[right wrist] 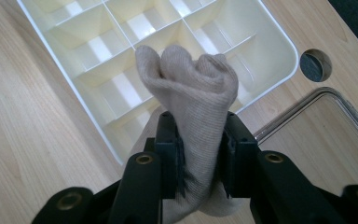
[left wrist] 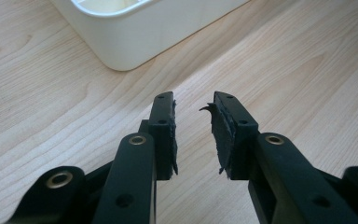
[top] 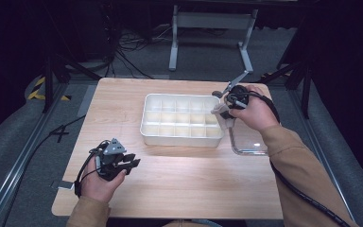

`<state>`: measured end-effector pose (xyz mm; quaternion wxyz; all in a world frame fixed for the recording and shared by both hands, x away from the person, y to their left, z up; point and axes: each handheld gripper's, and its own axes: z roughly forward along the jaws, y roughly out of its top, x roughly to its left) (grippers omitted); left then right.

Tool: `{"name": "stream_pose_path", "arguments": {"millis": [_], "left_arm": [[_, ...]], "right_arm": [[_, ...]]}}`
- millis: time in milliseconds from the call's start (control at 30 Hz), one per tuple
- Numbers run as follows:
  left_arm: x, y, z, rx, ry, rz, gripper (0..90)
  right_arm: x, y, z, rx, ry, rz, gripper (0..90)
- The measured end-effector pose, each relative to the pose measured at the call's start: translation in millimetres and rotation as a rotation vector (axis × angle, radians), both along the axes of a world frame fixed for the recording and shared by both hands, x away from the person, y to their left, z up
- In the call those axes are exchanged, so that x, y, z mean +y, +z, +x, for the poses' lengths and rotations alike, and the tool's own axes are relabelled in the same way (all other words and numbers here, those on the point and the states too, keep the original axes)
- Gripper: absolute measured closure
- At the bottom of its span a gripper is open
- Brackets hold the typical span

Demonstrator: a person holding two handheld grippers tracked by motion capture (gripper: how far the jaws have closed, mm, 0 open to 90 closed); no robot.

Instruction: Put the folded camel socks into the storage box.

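— Gripping anything on the right side?

— Yes. The right gripper [right wrist: 196,154] has its jaws pressed on a rolled beige sock [right wrist: 193,93]; the cloth bulges out above the pads and hangs a little below them. In the high view that right gripper [top: 226,112] sits at the right end of the white divided tray [top: 147,130], with the sock [top: 222,118] over the tray's near right corner.

— Is the sock inside a compartment?

— I cannot tell. From the right gripper view it is held above the tray [right wrist: 279,70], in front of the cells near that corner, but whether it touches the dividers is hidden by the roll itself.

— What lies beside it?

— A clear lid or shallow container [top: 248,142] just right of the tray on the wooden table [top: 194,184], under the person's right wrist.

— And the left one?

— The left gripper [top: 128,162] is near the table's front left, well apart from the sock. Its jaws stand parted with bare wood between the pads [left wrist: 221,135]; nothing is held. A rounded corner of the tray [left wrist: 135,42] shows just ahead of it.
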<state>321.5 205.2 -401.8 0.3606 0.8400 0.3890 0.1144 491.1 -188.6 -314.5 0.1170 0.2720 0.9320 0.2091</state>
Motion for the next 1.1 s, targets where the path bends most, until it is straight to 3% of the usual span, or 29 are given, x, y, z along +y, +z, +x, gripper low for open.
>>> {"name": "stream_pose_path", "arguments": {"millis": [267, 433, 633, 867, 1100], "left_arm": [[-1.0, -0.3, 3.7, 0.003, -0.009, -0.006, 70.0], [-0.1, -0.3, 5.0, -0.009, -0.008, -0.007, 70.1], [-0.7, -0.4, 5.6, -0.015, -0.013, -0.006, 70.5], [0.6, -0.4, 6.4, -0.011, -0.012, -0.011, 70.7], [0.0, -0.7, 6.0, 0.0, -0.005, -0.013, 70.8]], "right_arm": [[9.2, -4.7, 6.7, -0.007, 0.028, -0.046, 71.2], [14.7, -11.2, 7.9, -0.018, 0.085, -0.051, 71.0], [20.4, -20.0, 9.1, -0.019, 0.109, -0.063, 70.9], [27.4, -38.3, 10.6, -0.033, 0.129, -0.083, 70.5], [31.7, -55.2, 11.0, -0.001, 0.131, -0.097, 70.4]]}}
